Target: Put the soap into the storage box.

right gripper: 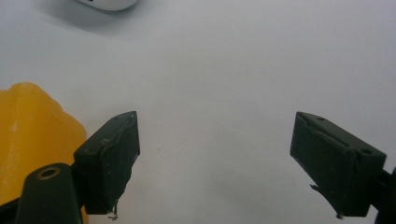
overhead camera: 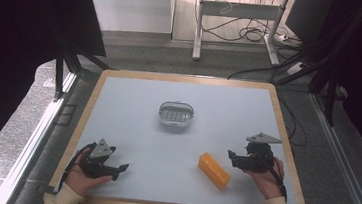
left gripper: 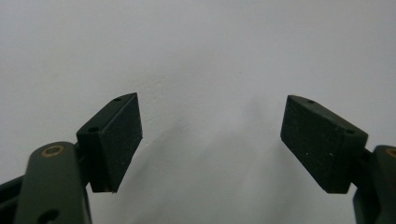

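On the pale blue surface point(overhead camera: 132, 122), your left gripper point(overhead camera: 112, 168) and right gripper point(overhead camera: 236, 159) rest with fingers wide, empty. Just beside the right lies an orange rectangular block point(overhead camera: 214, 170); a careless sweep could knock it away from the oval white dish point(overhead camera: 176, 113).

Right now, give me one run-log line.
left gripper: open, empty | right gripper: open, empty | orange block: beside right gripper | soap dish: mid-table

Even, soft overhead light, faint shadows, dark edges, slightly blurred close-ups
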### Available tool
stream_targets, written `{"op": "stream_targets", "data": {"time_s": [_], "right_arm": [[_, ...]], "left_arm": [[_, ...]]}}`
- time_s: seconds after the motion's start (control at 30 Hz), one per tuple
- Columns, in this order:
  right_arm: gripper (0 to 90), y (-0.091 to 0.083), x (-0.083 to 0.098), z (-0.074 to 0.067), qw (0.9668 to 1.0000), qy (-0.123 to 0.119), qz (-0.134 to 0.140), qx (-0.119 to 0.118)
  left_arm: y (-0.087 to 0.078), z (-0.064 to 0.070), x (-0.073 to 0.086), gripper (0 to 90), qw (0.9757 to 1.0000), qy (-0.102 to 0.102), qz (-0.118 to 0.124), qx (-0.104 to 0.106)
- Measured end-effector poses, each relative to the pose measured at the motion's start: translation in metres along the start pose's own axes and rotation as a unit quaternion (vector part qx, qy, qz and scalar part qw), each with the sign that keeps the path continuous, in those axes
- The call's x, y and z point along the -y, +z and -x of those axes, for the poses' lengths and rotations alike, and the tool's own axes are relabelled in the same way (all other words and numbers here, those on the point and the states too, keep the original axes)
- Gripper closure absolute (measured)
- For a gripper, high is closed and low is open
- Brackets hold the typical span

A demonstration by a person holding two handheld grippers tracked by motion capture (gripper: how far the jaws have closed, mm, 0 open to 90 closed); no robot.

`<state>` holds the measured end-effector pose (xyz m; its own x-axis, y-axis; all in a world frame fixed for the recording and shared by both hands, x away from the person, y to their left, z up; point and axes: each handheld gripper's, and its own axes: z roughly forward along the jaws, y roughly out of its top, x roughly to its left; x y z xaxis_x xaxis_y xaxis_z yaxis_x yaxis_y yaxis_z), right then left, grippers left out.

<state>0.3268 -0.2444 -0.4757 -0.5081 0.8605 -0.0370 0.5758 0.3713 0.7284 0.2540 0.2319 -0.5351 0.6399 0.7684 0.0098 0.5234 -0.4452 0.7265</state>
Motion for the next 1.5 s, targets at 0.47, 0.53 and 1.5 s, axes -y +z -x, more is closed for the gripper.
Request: {"op": "stream_targets", "data": {"time_s": [0.47, 0.53, 1.5], "right_arm": [[21.2, -0.012, -0.007, -0.007, 0.9995, -0.020, 0.003, -0.024], [21.2, -0.014, -0.008, -0.008, 0.9994, -0.023, 0.002, -0.025], [23.8, -0.028, -0.030, -0.029, 0.9978, -0.048, -0.008, -0.046]], "left_arm": [[0.001, 0.001, 0.000, 20.3, 1.0000, 0.000, -0.001, 0.001], [0.000, 0.001, 0.000, 20.3, 1.0000, 0.001, -0.002, 0.001], [0.002, 0.002, 0.000, 20.3, 1.0000, 0.002, -0.003, 0.003]]}}
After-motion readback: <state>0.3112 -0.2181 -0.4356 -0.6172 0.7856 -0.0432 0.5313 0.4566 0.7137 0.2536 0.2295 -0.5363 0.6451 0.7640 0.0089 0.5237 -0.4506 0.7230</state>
